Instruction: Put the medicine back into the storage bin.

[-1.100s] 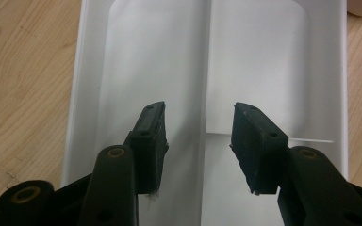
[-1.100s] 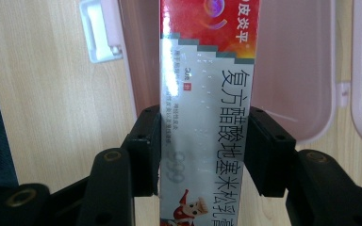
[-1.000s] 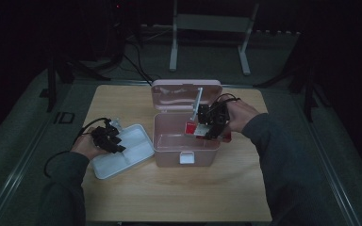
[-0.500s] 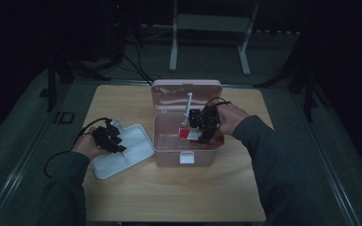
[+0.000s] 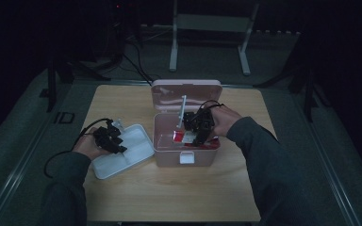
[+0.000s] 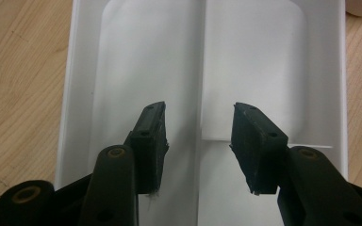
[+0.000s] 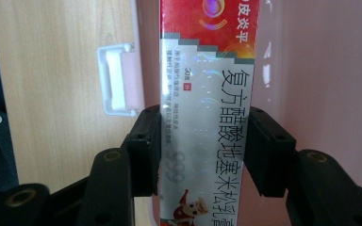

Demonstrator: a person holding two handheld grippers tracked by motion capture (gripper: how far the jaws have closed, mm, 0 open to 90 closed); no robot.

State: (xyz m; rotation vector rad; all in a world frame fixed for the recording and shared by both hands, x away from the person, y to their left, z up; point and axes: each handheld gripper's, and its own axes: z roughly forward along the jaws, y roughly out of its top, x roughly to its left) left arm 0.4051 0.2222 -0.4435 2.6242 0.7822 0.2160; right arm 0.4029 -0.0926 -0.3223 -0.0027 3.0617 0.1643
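The right tongs [image 7: 201, 141], clamped on a red-and-white carton [image 7: 209, 84], lower it into the pink box [image 5: 187, 148]; next comes release. The left tongs [image 6: 199, 136] hang spread over the white tray [image 6: 82, 70].

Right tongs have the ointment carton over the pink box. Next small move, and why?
Probably lower a little further, then open. The right tongs are clamped on the red-and-white ointment carton, which hangs over the open pink storage box beside its latch. The left tongs stand open over the white divided tray, out of the way.
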